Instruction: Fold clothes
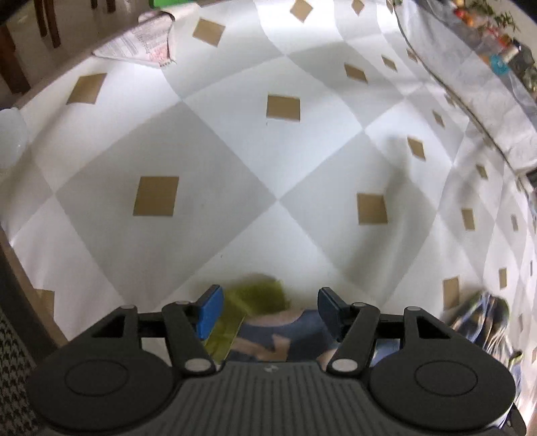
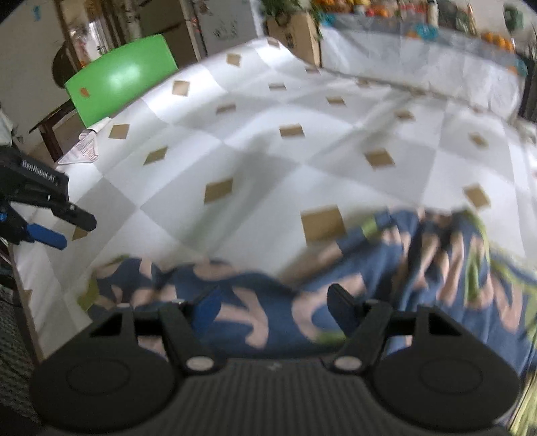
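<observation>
A blue garment point(image 2: 386, 285) with pink shapes and green trim lies rumpled along the near edge of the table. In the left wrist view only its end shows, a green and blue patch point(image 1: 261, 302) below the fingers. My left gripper point(image 1: 270, 310) hovers over that end with its blue pads wide apart and nothing pressed between them. It also shows at the left edge of the right wrist view as the left gripper point(image 2: 43, 231), held above the table. My right gripper point(image 2: 273, 310) is open above the middle of the garment, and the cloth lies under the gap.
The table wears a white and grey checked cloth point(image 1: 268, 174) with brown squares. A printed paper point(image 1: 141, 43) lies at its far left corner, beside a green chair point(image 2: 124, 77). A second covered table point(image 2: 419, 67) with fruit stands beyond, next to a cardboard box point(image 2: 295, 30).
</observation>
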The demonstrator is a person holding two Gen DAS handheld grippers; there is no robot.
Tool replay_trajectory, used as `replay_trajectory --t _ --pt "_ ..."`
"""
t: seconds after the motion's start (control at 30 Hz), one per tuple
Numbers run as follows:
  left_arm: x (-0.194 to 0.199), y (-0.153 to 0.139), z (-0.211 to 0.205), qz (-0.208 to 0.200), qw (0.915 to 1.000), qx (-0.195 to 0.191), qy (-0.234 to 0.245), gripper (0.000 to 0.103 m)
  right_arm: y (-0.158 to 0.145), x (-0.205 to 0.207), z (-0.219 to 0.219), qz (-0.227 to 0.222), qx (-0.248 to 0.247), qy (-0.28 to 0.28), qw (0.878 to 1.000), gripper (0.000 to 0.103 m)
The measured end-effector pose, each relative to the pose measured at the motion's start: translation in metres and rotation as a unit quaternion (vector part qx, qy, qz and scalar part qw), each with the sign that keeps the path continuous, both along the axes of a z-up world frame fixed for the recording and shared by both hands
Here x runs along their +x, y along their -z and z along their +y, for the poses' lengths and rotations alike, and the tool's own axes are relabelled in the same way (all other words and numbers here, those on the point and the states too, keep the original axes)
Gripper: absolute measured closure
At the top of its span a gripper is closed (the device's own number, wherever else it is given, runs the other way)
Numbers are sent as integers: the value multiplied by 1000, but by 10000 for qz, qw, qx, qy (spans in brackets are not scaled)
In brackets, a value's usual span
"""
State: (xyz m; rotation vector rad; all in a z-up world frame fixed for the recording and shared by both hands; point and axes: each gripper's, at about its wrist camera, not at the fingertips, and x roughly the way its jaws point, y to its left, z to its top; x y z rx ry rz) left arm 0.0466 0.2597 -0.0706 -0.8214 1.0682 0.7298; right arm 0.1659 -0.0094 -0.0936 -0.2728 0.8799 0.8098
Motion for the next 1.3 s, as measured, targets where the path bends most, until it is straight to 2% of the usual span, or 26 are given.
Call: replay_trajectory --t 0.1,0.17,0.23,0.37,0.5,0.57,0.67,0.77,0.83,0.93,1.0,1.07,1.13,1.23,1.3 --pt "0 6 -2 -140 9990 -371 -221 42 -1 6 5 -383 -122 142 9991 38" --pt "2 8 -3 -199 9978 -530 -333 42 0 20 0 -288 59 427 9987 41" --pt "10 8 -13 -268 9979 -505 -300 42 3 31 -5 -189 220 562 9980 45" --pt "21 7 -18 -489 9967 -574 -287 42 15 41 0 -249 -57 369 9990 50" --pt "27 5 -21 -591 9958 -659 -221 42 29 42 5 -55 -249 101 9996 51" --pt "27 5 -20 -690 9945 -728 -289 42 33 38 7 -150 -375 -108 9991 51" --pt "27 6 -18 -693 9943 -720 -383 42 39 34 9 -226 -493 -282 9981 53" --pt "33 6 -19 -627 9959 -598 -255 42 44 35 7 -164 -427 -259 9986 56" --pt "37 6 -20 -547 9972 -502 -125 42 43 35 12 -283 -525 -395 9974 57" --pt "40 6 -19 -529 9974 -479 -16 42 36 28 22 -851 -941 -590 9902 56" --pt "40 5 -17 -596 9969 -510 -29 42 31 25 24 -1029 -938 -728 9876 57" --pt "40 4 -15 -620 9968 -495 -59 42 32 25 25 -1011 -983 -788 9869 57" --pt "40 2 -14 -639 9968 -471 -57 42 40 30 21 -735 -953 -720 9901 58" --pt "38 1 -13 -712 9958 -576 -79 42 43 40 10 -409 -585 -644 9954 59" --pt "37 1 -12 -750 9951 -639 -112 42 42 38 12 -594 -710 -847 9921 60"
